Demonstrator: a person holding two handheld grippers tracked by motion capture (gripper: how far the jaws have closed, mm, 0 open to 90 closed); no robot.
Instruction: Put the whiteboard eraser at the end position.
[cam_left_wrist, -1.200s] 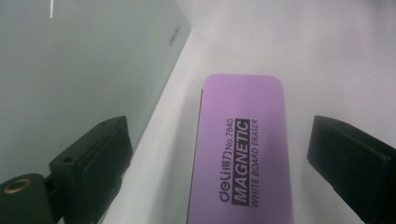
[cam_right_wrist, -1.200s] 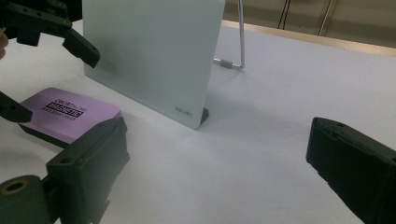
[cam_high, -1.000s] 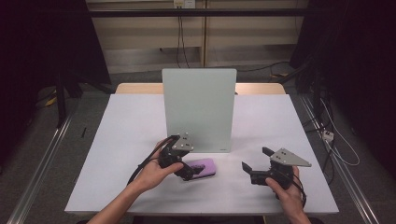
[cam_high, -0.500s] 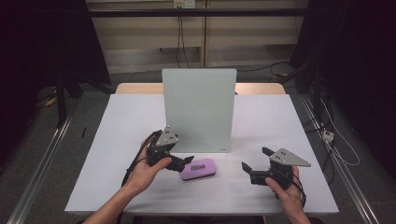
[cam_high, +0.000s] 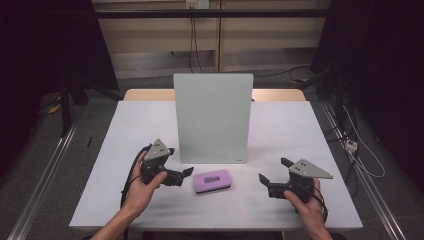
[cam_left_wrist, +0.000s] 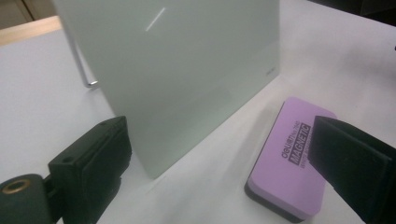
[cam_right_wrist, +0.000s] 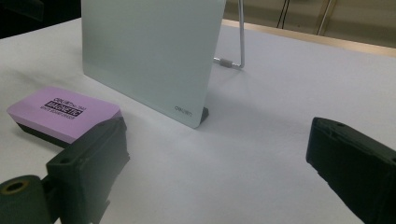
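The left tongs have let go of the purple eraser and pulled back to its left. A second ago they were over it; now their jaws stand apart, clear of it, and it lies alone on the tabletop.

The left gripper at the lower left of the high view is a black block with a grey three-cornered plate on top and a black cable looping from its rear. The right gripper at the lower right is built the same, its grey plate longer and sharper at the tip. Both forearms are bare, with no sleeve in sight. In the left gripper view the two jaws are thick matt black slabs with rounded edges, and a brass-coloured threaded hole sits at the lower left corner. The right gripper view shows the same black jaws and a similar ringed hole at lower left
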